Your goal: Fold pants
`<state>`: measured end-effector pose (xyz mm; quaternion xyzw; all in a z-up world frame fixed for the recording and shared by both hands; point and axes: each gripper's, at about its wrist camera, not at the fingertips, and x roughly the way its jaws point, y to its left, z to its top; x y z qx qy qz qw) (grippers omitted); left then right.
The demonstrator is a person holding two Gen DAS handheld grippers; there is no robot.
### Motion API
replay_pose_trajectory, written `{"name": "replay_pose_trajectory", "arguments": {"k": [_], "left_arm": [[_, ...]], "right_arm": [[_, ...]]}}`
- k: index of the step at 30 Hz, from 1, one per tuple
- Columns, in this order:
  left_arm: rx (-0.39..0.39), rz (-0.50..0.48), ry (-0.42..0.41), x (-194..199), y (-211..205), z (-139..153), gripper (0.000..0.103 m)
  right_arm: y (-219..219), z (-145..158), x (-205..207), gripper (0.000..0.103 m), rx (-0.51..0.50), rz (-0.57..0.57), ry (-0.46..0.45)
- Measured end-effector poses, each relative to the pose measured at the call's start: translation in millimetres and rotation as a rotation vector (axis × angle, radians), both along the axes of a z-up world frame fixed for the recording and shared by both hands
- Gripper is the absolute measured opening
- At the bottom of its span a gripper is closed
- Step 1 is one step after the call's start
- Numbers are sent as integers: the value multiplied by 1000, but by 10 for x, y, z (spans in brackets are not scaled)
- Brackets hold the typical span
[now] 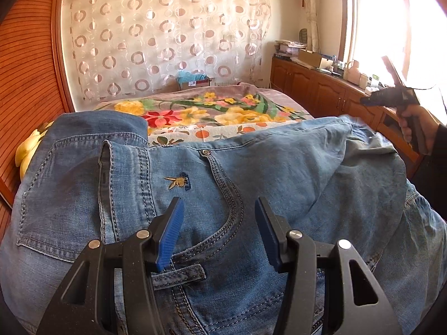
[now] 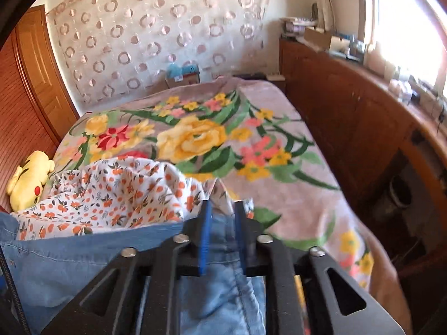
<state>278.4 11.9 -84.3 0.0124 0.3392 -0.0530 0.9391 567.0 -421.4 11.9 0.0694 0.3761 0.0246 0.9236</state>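
The pants point(image 1: 223, 184) lie bunched on the floral bed point(image 2: 279, 145), and with only the right gripper point(image 2: 222, 234) pinching a denim fold while the left gripper point(image 1: 219, 223) hovers wide open and empty above the pocket (holding nothing), the lifted cloth may slip or fold crooked.

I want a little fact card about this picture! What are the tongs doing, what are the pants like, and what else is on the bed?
left tongs: open, above the jeans, holding nothing
right tongs: closed on a fold of the jeans
jeans: blue denim, spread over the bed, small embroidered logo near the pocket
blanket: big yellow and red flowers
flowered cloth: white with orange prints, rumpled beside the jeans
plush toy: yellow, at the bed's edge
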Motion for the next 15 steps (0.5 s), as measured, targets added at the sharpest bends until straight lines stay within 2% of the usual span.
{"name": "replay_pose_trajectory", "arguments": {"k": [2,4,6,8,12,15], "left_arm": [[4,-3,1,1,-4,1,54],[7,-4,1,4,-11,2,54],[7,-4,3,4,-12,2,54],[6,-3,3,2,-15,0,54],[7,-4,4,7,-17,-1,54],[12,-4,8,7,-17,2,54]], "right_arm": [[-15,-50,-24,27,18,35,7],[-50,-96,60,45,31,67,39],[-214,-223,55,47,74,110,98],[-329,-322,160,47,73,90,113],[-518,-496,207,47,219,122,161],[-572,-504,166,47,206,125,154]]}}
